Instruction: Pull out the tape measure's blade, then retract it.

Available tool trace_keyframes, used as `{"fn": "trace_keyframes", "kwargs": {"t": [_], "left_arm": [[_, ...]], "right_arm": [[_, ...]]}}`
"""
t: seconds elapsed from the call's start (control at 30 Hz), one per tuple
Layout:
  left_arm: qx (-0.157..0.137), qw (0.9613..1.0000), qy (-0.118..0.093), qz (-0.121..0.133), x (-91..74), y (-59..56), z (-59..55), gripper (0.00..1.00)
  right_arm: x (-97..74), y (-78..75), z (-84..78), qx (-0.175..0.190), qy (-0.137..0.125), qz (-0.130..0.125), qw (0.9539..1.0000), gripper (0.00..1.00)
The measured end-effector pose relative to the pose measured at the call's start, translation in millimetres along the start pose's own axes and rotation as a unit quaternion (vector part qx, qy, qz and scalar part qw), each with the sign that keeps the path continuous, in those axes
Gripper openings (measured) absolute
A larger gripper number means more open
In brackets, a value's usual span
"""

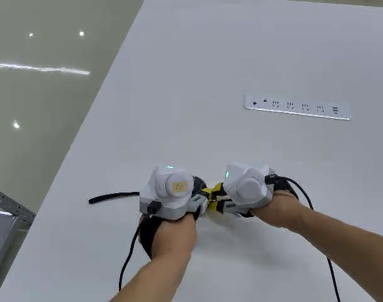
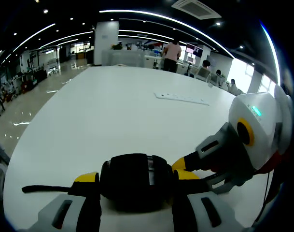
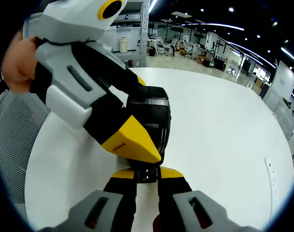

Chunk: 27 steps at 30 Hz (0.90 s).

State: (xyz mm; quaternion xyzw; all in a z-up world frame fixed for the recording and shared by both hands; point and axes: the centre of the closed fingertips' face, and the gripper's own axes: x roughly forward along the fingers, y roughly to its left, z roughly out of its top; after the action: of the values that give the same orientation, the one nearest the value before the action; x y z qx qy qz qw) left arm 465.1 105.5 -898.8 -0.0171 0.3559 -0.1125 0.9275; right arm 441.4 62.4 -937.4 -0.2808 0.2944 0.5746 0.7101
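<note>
Tape measure [image 2: 132, 186] sits clamped in left gripper [image 2: 135, 176]; right gripper view reveals right gripper [image 3: 147, 174] pinching it.

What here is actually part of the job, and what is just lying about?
In use: tape measure, clamped in the left gripper; right gripper pinching its front end.
Lying about: power strip, further back on the white table.

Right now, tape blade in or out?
In, seemingly: tips of the right gripper sit against the case of the tape measure, clamped by the left gripper.
</note>
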Motion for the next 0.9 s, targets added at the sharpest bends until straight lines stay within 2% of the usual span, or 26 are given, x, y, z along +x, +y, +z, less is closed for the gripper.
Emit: {"fn": "trace_keyframes", "kwargs": {"t": [0.33, 0.5, 0.9], "left_arm": [[0.003, 1.0, -0.003, -0.001, -0.9, 0.5, 0.0, 0.55], [0.004, 1.0, -0.003, -0.003, -1.2, 0.5, -0.3, 0.55], [0.002, 1.0, 0.0, -0.004, -1.0, 0.6, -1.3, 0.55]], "right_arm": [[0.8, 0.2, -1.3, 0.005, 0.003, -0.002, 1.0, 0.17], [-3.0, -2.1, -5.8, 0.023, 0.006, -0.011, 0.9997, 0.22], [-6.7, 0.1, -8.8, 0.027, -0.001, -0.016, 0.9995, 0.17]]}}
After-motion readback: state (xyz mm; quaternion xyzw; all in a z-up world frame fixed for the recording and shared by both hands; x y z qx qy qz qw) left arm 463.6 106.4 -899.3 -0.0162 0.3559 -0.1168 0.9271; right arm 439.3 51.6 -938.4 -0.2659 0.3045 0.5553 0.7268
